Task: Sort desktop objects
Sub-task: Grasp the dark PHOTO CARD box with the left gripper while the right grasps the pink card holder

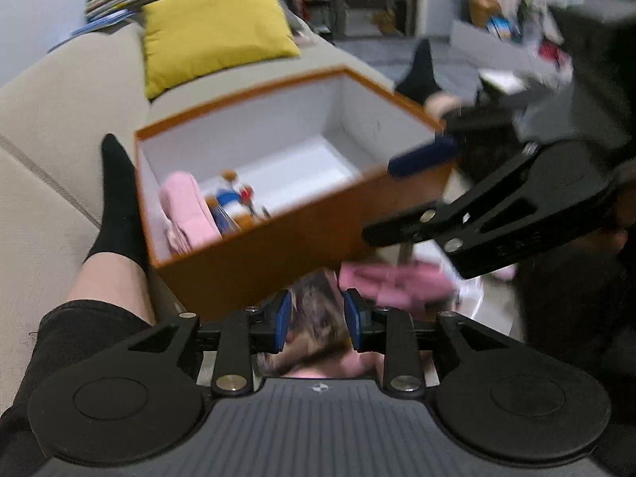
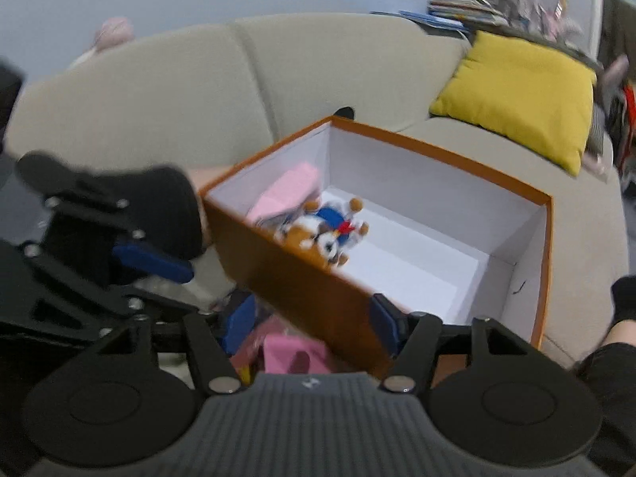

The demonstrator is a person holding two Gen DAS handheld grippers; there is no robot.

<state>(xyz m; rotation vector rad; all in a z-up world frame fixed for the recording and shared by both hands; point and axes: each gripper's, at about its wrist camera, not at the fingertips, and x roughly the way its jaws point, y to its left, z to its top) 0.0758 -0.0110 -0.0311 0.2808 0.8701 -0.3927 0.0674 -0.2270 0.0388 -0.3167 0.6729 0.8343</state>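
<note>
Left gripper (image 1: 317,324), black frame with blue pads, fills the bottom of the left wrist view. Jaws stand partly apart; nothing is pinched between the pads. Behind the gap lies a blurred brown-grey item, which I cannot identify. A flat pink soft object (image 1: 397,282) lies just right of the gap, outside the box.

The orange cardboard box with white interior (image 1: 278,246) sits on the beige fabric sofa (image 1: 47,127), between the person's legs in black socks (image 1: 119,198). Its top is open. In the box's near-left corner: a pink folded cloth item (image 1: 187,210) leaning against the wall, and touching it a small brown plush toy in a blue and white outfit (image 1: 234,202). The rest of the box floor is bare white.

Right gripper (image 2: 314,324), same build, straddles the box's near wall in the right wrist view: one blue pad is outside the wall, the other inside over the box floor. Jaws are wide apart; whether either pad touches the wall I cannot tell. From the left wrist view one of its blue pads (image 1: 421,157) shows at the box's right rim.

A yellow square cushion (image 1: 214,28) rests on the sofa beyond the box, well apart from it. Stacked books (image 2: 461,4) sit behind the sofa back. Motion blur throughout both views.
</note>
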